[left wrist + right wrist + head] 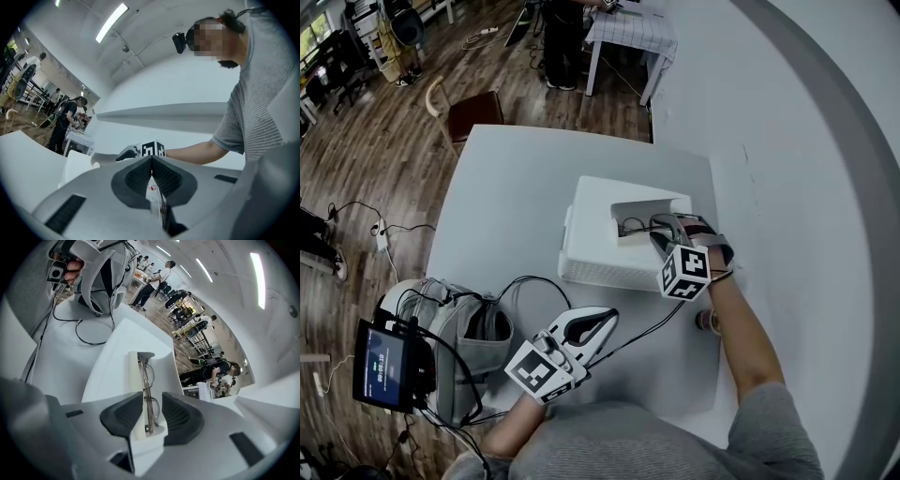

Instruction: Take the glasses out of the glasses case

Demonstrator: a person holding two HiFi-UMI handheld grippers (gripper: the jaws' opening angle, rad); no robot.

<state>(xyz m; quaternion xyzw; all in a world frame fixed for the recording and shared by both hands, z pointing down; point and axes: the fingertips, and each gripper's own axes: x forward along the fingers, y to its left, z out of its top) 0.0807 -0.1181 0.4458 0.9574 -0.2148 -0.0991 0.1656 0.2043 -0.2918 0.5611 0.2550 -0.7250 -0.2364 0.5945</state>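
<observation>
A white glasses case (605,202) lies in the middle of the white table (506,187), with an open recess on its right side. Thin metal-framed glasses (636,225) lie folded in that recess. My right gripper (660,236) reaches down into it. In the right gripper view the glasses (146,376) run along the recess's white wall, and my right gripper (152,397) stands open, its pads on either side of the near lens with a thin gap. My left gripper (612,319) hovers near the table's front, shut and empty; its pads meet in the left gripper view (151,160).
A grey backpack (455,333) with black cables and a small screen (384,364) sits off the table's front left corner. A black cable (530,281) loops across the table towards the case. A chair (473,112) stands beyond the far edge. A wall runs along the right.
</observation>
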